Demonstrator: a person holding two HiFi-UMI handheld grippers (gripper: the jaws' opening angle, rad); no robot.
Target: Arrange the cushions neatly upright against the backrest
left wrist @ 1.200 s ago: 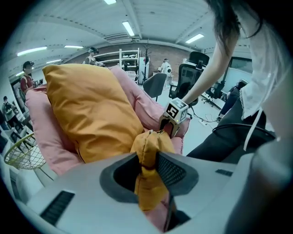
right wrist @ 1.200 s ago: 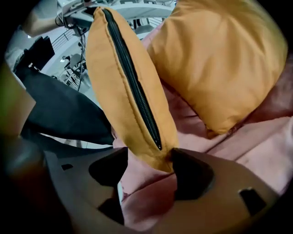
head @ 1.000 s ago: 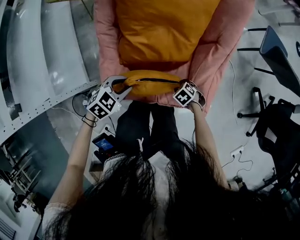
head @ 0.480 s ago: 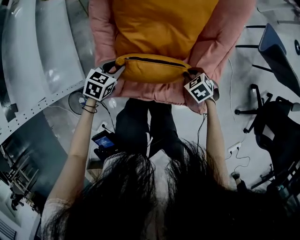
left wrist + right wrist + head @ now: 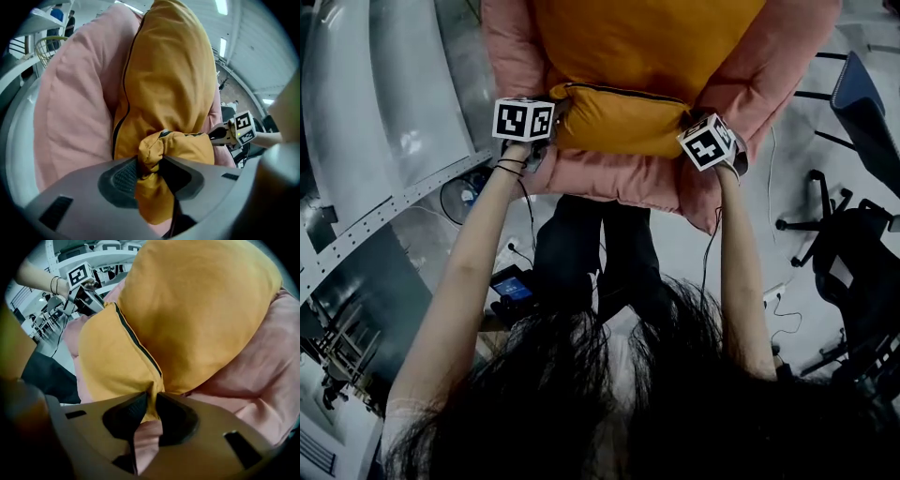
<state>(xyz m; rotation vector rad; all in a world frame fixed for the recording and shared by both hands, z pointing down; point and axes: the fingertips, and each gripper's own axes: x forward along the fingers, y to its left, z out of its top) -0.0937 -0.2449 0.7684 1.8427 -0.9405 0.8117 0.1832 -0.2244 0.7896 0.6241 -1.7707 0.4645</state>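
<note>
Small orange cushion (image 5: 619, 122) held by both ends over the seat of the pink armchair (image 5: 609, 183), near the seat's front edge. Zip edge is turned uppermost. It is pressed against the larger orange cushion (image 5: 647, 42), which is leaned on the backrest.

Left gripper (image 5: 549, 127): jaws narrow, just eased slightly wider, with a bunched corner of the small cushion pinched between them.

Right gripper (image 5: 688, 124): jaws almost together, clamped on thin fabric at the opposite corner, beside the zip end.

Found the smaller orange cushion (image 5: 619, 122), black zip (image 5: 623, 92) along its top, bunched at both corners, touching the larger orange cushion (image 5: 647, 37) behind.
</note>
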